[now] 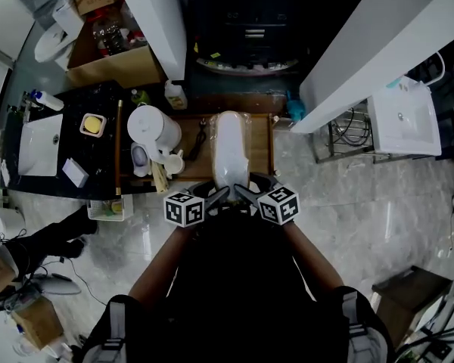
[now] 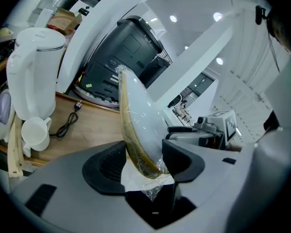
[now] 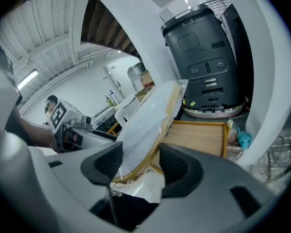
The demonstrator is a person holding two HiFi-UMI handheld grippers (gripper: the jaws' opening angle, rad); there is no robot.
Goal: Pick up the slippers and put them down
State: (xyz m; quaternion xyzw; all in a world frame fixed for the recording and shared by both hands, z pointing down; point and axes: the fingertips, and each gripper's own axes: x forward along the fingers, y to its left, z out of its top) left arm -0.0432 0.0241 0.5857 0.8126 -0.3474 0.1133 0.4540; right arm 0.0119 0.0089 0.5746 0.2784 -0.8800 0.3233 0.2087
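1. Pale stone floor and a wooden table below, seen from the head. Wrapped slippers over that table, long axis straight away from the person. Near end pinched by left gripper and right gripper side by side, probably to keep so long a pack level. White kettle just to the left.
2. Left gripper view: clamped on the pack's near end, pads against sole edge and plastic film. Far end rising toward a black machine.
3. Right gripper view: likewise gripping that same end. Pack slanting up and rightward, apparently carried clear of the wood.
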